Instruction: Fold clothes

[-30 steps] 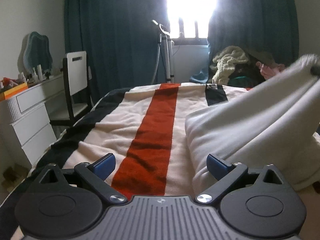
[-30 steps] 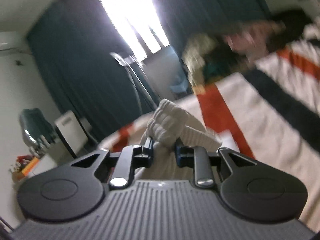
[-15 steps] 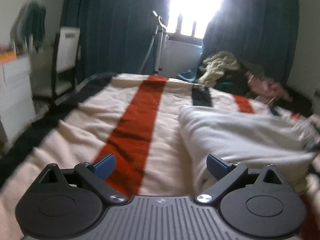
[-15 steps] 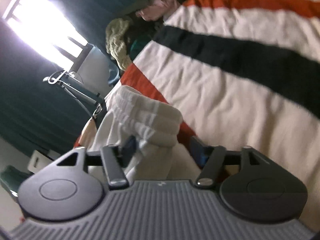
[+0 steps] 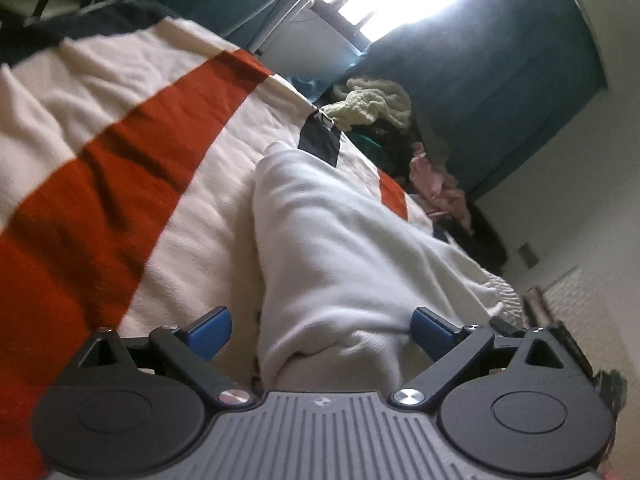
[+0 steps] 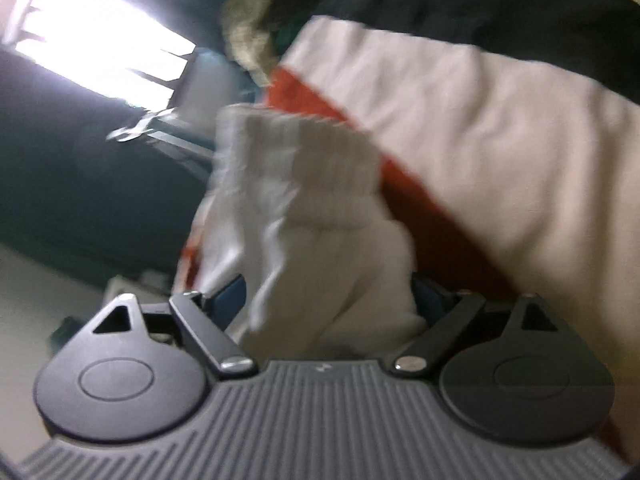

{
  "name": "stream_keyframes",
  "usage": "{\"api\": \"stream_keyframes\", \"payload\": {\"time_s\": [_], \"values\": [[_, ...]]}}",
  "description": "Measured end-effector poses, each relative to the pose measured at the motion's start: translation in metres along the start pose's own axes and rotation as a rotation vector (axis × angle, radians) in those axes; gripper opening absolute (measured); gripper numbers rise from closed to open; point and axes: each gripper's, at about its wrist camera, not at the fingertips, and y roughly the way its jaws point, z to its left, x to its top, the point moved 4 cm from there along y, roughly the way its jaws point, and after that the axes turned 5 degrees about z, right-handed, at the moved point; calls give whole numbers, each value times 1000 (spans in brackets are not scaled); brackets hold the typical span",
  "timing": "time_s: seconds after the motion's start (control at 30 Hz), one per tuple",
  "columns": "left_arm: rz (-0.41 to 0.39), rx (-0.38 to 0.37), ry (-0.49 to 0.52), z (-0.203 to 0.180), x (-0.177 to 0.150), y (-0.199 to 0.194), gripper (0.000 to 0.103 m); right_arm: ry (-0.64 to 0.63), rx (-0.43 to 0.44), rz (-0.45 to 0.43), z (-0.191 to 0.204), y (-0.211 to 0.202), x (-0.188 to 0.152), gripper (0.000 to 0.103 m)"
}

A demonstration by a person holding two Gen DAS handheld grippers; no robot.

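A white sweatshirt (image 5: 328, 240) lies folded lengthwise on the striped bed blanket (image 5: 120, 152). My left gripper (image 5: 320, 328) is open, with the near end of the sweatshirt bunched between its spread blue fingers. In the right wrist view, the sweatshirt's ribbed cuff end (image 6: 320, 168) lies between the fingers of my right gripper (image 6: 328, 296), which is open; its blue pads stand wide on either side of the cloth. The view is blurred and tilted.
A pile of other clothes (image 5: 376, 104) with pink items (image 5: 436, 188) sits at the far end of the bed. Dark teal curtains (image 5: 500, 64) and a bright window stand behind. A metal stand (image 6: 140, 128) is near the window.
My right gripper opened and released the cuff, and the sweatshirt dropped flat onto the bed. My left gripper moved in low over the sweatshirt's near end and tilted.
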Motion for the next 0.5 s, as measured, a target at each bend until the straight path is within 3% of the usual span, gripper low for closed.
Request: {"api": "stream_keyframes", "payload": {"time_s": [0.07, 0.13, 0.27, 0.37, 0.5], "values": [[-11, 0, -5, 3, 3, 3, 94, -61, 32, 4, 13, -2, -3, 90], [-13, -10, -11, 5, 7, 5, 91, -103, -15, 20, 16, 3, -5, 90], [30, -47, -29, 5, 8, 12, 83, -37, -105, 23, -3, 9, -6, 89], [62, -59, 1, 0, 6, 16, 83, 15, -171, 25, -18, 13, -7, 89], [70, -46, 22, 2, 4, 22, 83, -130, -127, 8, 12, 10, -21, 89]]}}
